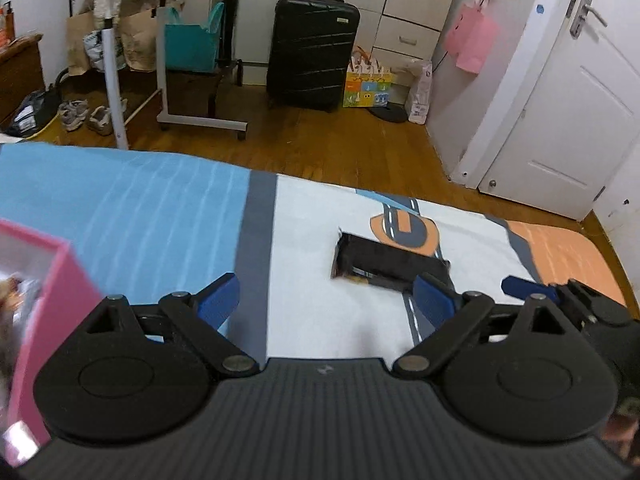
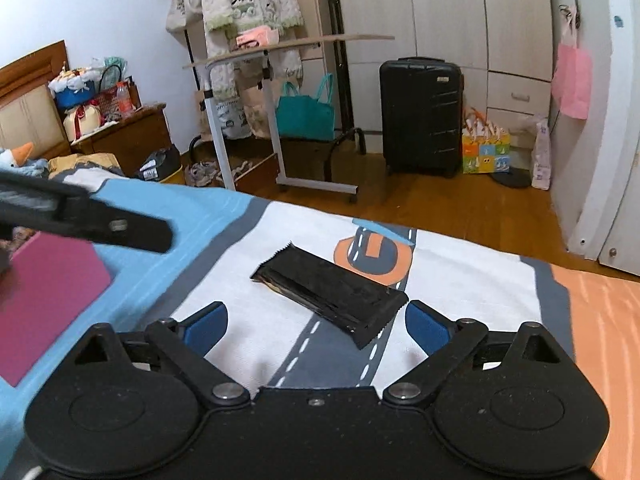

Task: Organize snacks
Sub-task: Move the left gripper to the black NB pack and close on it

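A black snack bar wrapper [image 2: 332, 292] lies flat on the white part of the bedspread; it also shows in the left wrist view [image 1: 384, 262]. My right gripper [image 2: 316, 326] is open and empty, just short of the bar's near end. My left gripper [image 1: 326, 300] is open and empty, above the bed to the left of the bar. A pink box [image 1: 44, 300] with snack packets inside sits at the left; its side shows in the right wrist view [image 2: 48, 296]. The right gripper's blue finger [image 1: 524, 286] shows at the right of the left wrist view.
The bedspread [image 2: 460, 280] has blue, white and orange areas with a road print. Beyond the bed edge is wooden floor [image 2: 440, 208], a rolling side table [image 2: 280, 112], a black suitcase [image 2: 420, 116], bags, and a white door [image 1: 568, 112].
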